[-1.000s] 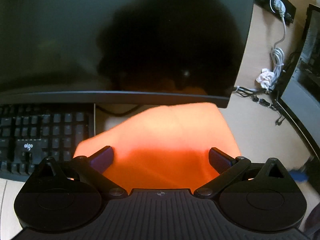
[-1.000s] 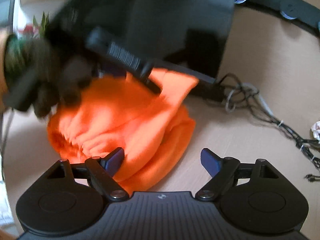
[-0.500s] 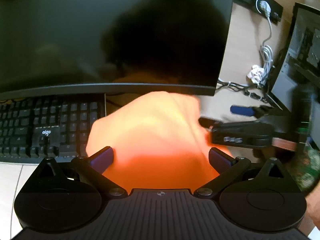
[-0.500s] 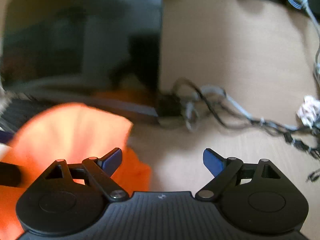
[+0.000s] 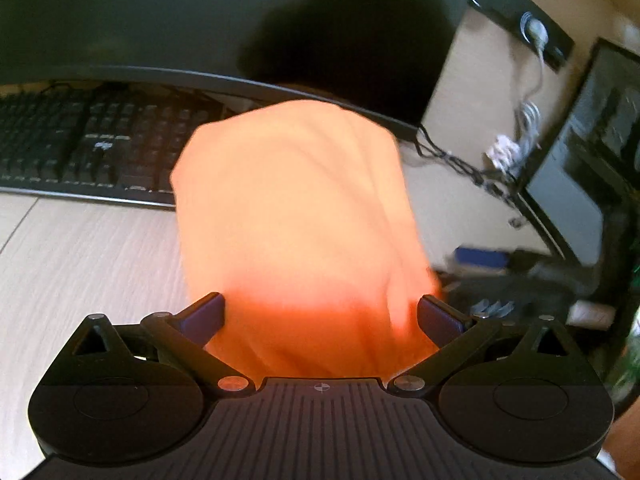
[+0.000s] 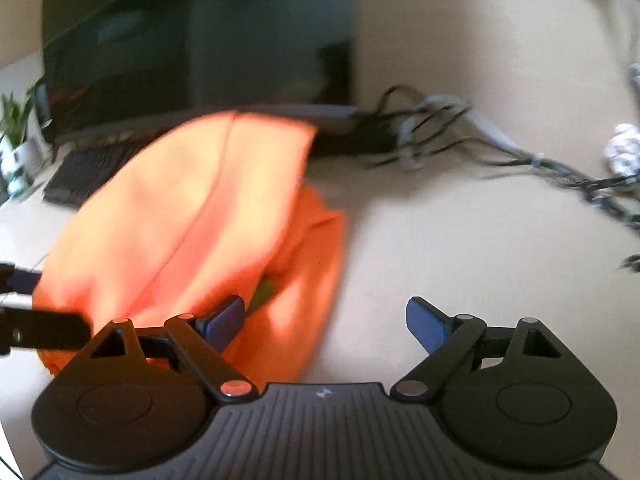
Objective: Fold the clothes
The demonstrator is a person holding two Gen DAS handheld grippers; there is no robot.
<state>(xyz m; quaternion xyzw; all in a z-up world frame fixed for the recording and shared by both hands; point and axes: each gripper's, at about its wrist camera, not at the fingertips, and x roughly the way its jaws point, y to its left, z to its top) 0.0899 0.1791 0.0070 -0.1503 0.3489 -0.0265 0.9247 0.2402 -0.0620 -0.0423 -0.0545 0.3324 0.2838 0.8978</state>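
Left wrist view: left claw (image 5: 320,316) spread w/ orange cloth (image 5: 296,216) bulging between its fingers, right claw (image 6: 325,320) spread too, cloth at its left on bench (image 6: 460,248); best pinch one edge, then fold slowly, clear of cables (image 6: 520,156).

The orange garment (image 5: 296,216) is soft, matt cloth with faint creases. The desk (image 5: 80,264) shows pale wood grain, matt. The monitor (image 5: 200,16), upper left, is glossy black; the keyboard (image 5: 80,148) dull black plastic.
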